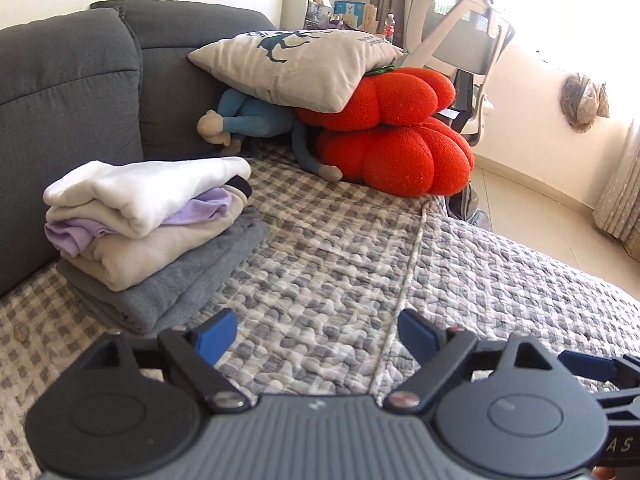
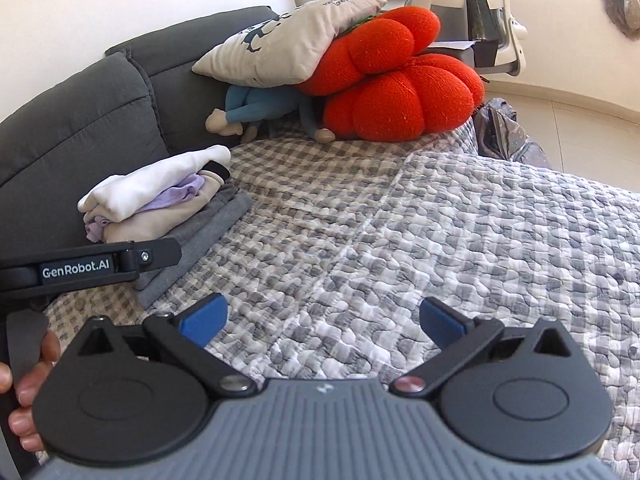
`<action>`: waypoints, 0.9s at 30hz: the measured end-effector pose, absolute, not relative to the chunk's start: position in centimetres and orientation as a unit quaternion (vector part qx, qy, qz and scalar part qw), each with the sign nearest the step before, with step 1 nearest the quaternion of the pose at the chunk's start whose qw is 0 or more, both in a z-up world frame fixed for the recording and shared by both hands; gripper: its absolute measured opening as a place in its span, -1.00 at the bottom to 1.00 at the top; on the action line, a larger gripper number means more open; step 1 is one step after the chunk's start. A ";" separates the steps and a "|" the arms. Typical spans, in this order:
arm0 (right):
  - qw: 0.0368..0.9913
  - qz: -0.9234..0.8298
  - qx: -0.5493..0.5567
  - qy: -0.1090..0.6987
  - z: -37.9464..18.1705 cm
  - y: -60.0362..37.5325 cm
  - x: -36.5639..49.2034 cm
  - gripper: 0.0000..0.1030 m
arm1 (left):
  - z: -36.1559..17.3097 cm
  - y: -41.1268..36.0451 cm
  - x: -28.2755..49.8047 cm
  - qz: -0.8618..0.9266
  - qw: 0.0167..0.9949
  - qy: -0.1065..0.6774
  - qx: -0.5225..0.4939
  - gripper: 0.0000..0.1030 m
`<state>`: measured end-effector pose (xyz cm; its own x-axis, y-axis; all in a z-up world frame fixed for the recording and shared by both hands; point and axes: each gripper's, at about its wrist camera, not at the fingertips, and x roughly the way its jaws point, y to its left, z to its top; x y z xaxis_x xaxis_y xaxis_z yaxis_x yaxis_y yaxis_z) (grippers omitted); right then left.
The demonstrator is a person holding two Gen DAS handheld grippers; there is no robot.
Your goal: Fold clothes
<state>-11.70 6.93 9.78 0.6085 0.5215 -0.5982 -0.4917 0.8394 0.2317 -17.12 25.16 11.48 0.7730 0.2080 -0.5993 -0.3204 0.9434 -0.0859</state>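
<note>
Quilted pebble-print cover point(image 1: 460, 264), soft folded stack point(image 1: 144, 216)

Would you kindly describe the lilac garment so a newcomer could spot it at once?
Start at the dark grey sofa back; against it sits a stack of folded clothes. The lilac garment is sandwiched mid-stack, under the white top, the only coloured layer.

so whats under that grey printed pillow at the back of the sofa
The pillow rests on a blue stuffed toy and two stacked red cushions. The toy's body is mostly covered; only limbs show.
</note>
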 end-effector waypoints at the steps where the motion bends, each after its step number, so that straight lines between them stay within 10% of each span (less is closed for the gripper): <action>1: 0.901 0.274 0.019 0.337 9.9 6.2 -11.6 1.00 | 11.4 24.3 -16.9 0.139 0.938 0.307 -0.087 0.79; 27: 0.951 0.036 -0.025 0.307 4.1 -10.8 -7.2 1.00 | 3.8 6.3 -6.3 0.036 0.951 0.306 0.000 0.98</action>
<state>-7.24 -10.78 4.09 0.8089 0.0527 -0.5856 -0.0831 0.9962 -0.0251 -6.30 6.30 3.84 0.8102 0.0681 -0.5822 -0.0680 0.9974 0.0220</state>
